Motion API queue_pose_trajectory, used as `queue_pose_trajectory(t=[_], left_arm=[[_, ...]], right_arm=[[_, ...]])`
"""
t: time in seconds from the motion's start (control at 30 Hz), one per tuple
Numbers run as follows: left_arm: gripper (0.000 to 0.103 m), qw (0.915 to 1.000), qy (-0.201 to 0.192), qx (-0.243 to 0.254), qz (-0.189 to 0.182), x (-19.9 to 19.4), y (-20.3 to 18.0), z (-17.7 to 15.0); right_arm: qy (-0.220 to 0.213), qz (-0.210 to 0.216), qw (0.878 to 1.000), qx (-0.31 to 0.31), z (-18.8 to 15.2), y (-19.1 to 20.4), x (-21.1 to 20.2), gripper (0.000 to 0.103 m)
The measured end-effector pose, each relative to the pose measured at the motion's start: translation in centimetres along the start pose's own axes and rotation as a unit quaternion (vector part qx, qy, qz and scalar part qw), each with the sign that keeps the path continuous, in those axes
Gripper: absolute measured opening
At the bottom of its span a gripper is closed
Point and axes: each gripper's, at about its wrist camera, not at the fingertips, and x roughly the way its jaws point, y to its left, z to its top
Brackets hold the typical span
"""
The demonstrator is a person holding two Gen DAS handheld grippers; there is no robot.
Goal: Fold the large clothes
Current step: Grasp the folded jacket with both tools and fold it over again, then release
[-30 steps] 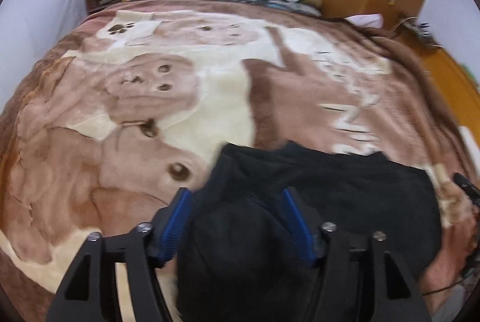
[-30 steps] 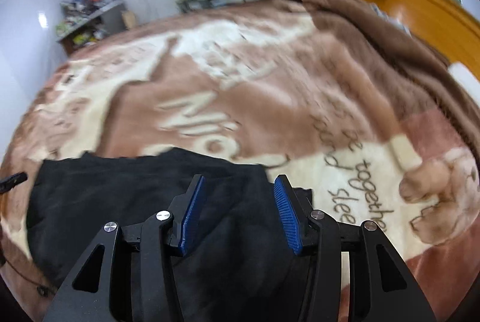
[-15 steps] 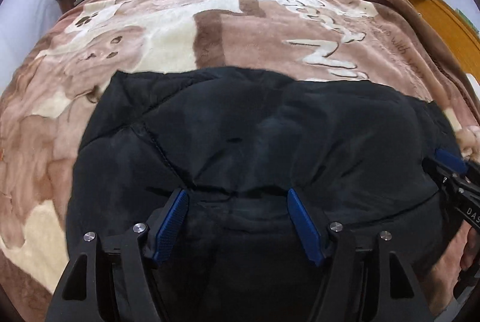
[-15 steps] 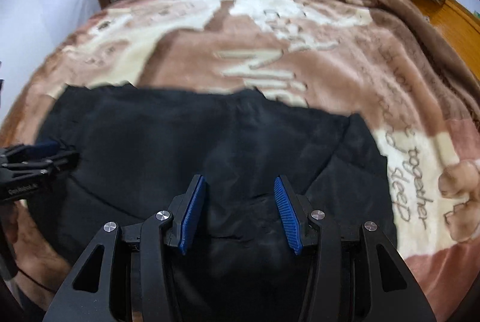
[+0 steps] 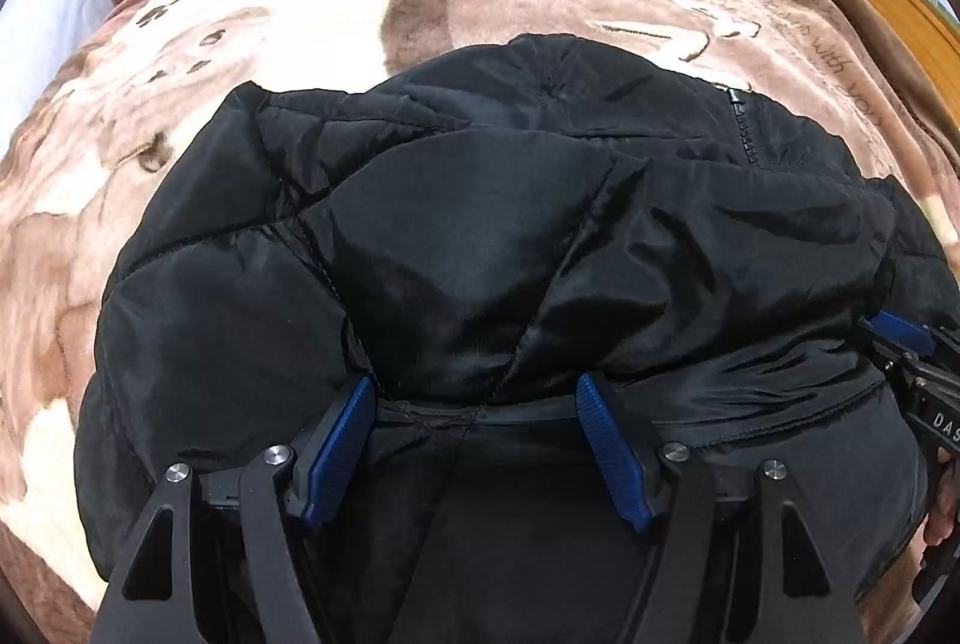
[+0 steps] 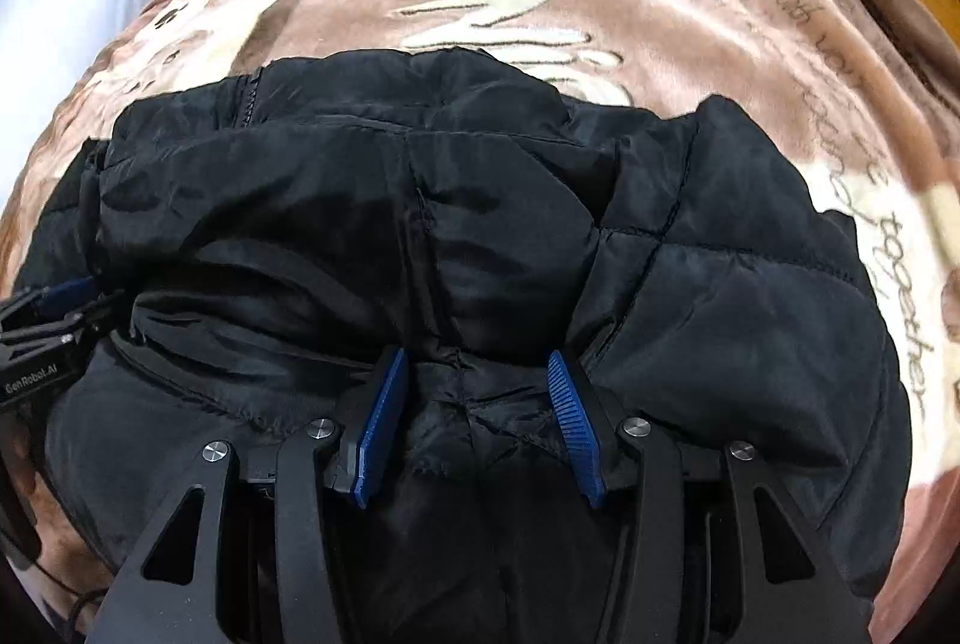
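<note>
Two grippers tilt steeply down over a black quilted jacket spread on a bed's brown bear-print blanket. Left gripper has its blue pads spread, jacket fabric bunched between them with no visible squeeze. Right gripper also stands parted, a puckered seam lying between its pads. Left view alone shows the jacket's zipper ahead and to the right, plus fingers behind the other gripper. Right view shows quilted panels right of its pads and the blanket's lettering beyond.
</note>
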Motion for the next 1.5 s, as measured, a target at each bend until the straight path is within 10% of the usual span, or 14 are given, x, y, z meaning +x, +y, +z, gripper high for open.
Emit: queue_pose_trajectory(t=[0.23, 0.47, 0.57, 0.97, 1.27, 1.5], left_arm=[[0.07, 0.9985, -0.009, -0.026, -0.049, -4.6, 2.2, 0.6], [0.07, 0.9982, -0.053, -0.018, 0.023, -8.5, 6.3, -3.0], [0.073, 0.9972, -0.026, -0.007, 0.069, -5.9, 7.2, -3.5], [0.099, 0.9949, 0.04, -0.092, 0.012, 1.0, 10.3, -4.5], [0.088, 0.9928, -0.004, -0.119, -0.009, -3.4, 11.1, -4.8], [0.086, 0.9875, -0.128, -0.092, 0.002, -12.1, 10.9, -3.3]], right_arm=[[-0.025, 0.027, 0.999, 0.032, 0.3, -1.0, -5.2, 0.049], [-0.078, -0.001, 0.997, 0.022, -3.3, -3.7, -10.5, 0.049], [-0.059, -0.01, 0.998, 0.017, -4.2, -4.5, -8.6, 0.049], [-0.01, -0.018, 1.0, 0.005, -4.7, -4.6, -2.5, 0.049], [-0.019, -0.032, 0.999, 0.004, -4.2, -4.2, -5.2, 0.049], [-0.125, -0.013, 0.992, 0.025, -1.9, -4.1, -11.8, 0.05]])
